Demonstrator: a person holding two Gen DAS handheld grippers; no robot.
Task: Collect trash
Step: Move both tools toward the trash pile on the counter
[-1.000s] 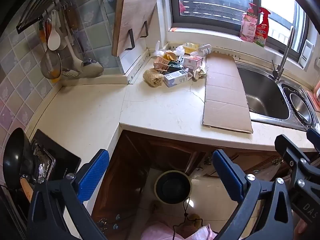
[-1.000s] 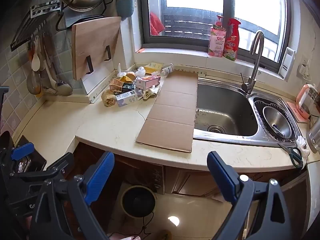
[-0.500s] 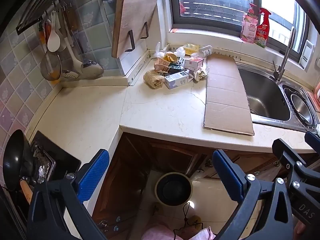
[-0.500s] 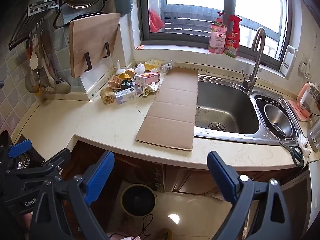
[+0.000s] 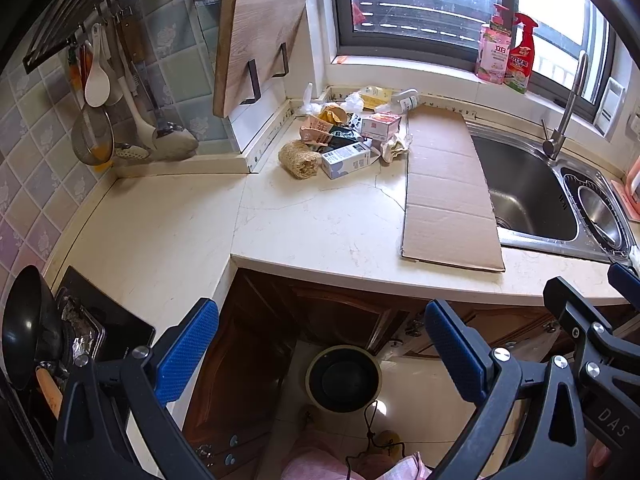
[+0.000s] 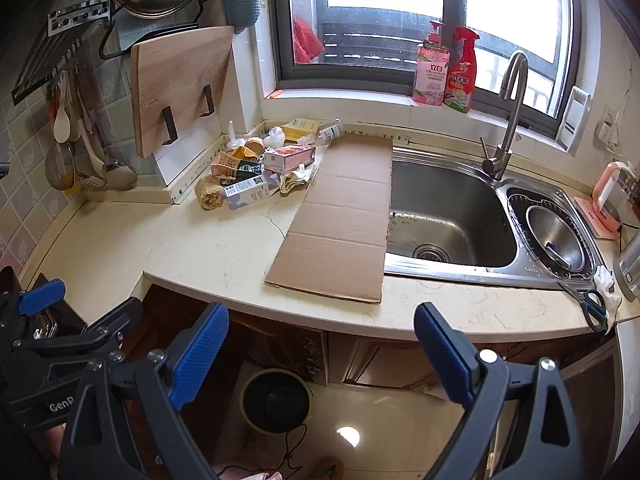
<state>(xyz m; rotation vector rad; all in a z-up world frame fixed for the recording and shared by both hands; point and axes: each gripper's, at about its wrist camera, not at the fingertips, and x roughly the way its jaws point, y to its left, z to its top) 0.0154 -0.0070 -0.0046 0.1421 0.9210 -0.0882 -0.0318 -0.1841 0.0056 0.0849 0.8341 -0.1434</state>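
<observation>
A pile of trash (image 5: 346, 136) lies in the counter's back corner: small cartons, wrappers, a loofah and crumpled paper; it also shows in the right wrist view (image 6: 256, 168). A flat cardboard sheet (image 5: 446, 188) lies beside the sink, seen too in the right wrist view (image 6: 344, 216). A round trash bin (image 5: 344, 378) stands on the floor below the counter, also in the right wrist view (image 6: 276, 400). My left gripper (image 5: 320, 352) is open and empty, held over the floor well short of the counter. My right gripper (image 6: 320, 352) is open and empty beside it.
A steel sink (image 6: 448, 216) with a tap sits right of the cardboard. A wooden cutting board (image 5: 256, 40) leans on the wall. Utensils (image 5: 112, 112) hang at left. A wok (image 5: 28, 324) sits on the stove. Scissors (image 6: 592, 308) lie at the counter's right edge.
Both grippers have crept slightly back and to the right; the counter scene shifts a little in view. Nothing was grasped or moved.
</observation>
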